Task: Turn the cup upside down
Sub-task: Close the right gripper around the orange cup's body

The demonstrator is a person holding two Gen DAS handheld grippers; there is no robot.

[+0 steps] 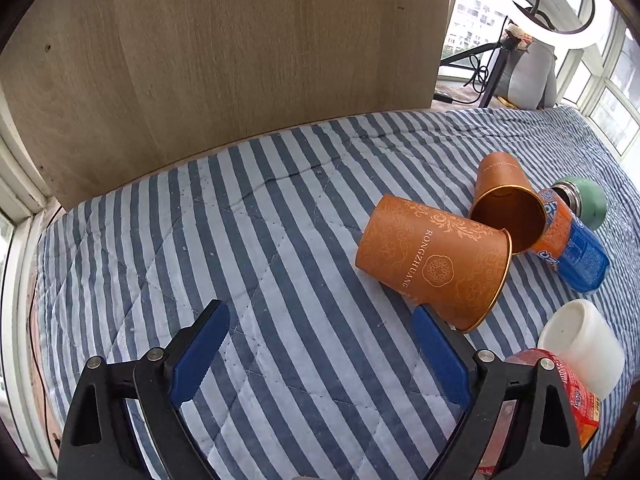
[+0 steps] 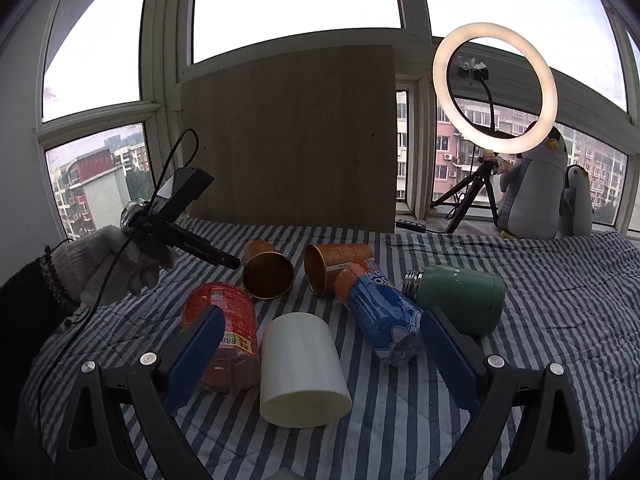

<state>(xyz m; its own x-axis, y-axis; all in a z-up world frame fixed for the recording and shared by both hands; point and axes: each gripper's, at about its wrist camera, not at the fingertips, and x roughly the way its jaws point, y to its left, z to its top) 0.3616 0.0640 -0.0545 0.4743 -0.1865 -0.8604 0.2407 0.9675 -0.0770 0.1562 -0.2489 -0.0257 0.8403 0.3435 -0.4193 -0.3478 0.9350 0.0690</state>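
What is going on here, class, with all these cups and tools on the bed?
A person holds two open tools above a striped quilt. The left tool hovers beside the nearer orange cup, which lies on its side. A second orange cup, a white cup, a blue bottle and a green flask lie nearby. The right tool hangs over the white cup. Nothing is gripped or flipped yet.

Two cups (image 1: 434,262) (image 1: 506,204) lie touching on the quilt (image 1: 280,240), bottle (image 1: 572,244) beside them, board (image 1: 240,60) behind.

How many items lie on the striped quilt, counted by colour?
Orange cups: 2
White cup: 1
Green flask: 1
Blue-and-orange bottle: 1
Red-orange bottle: 1
Total: 6
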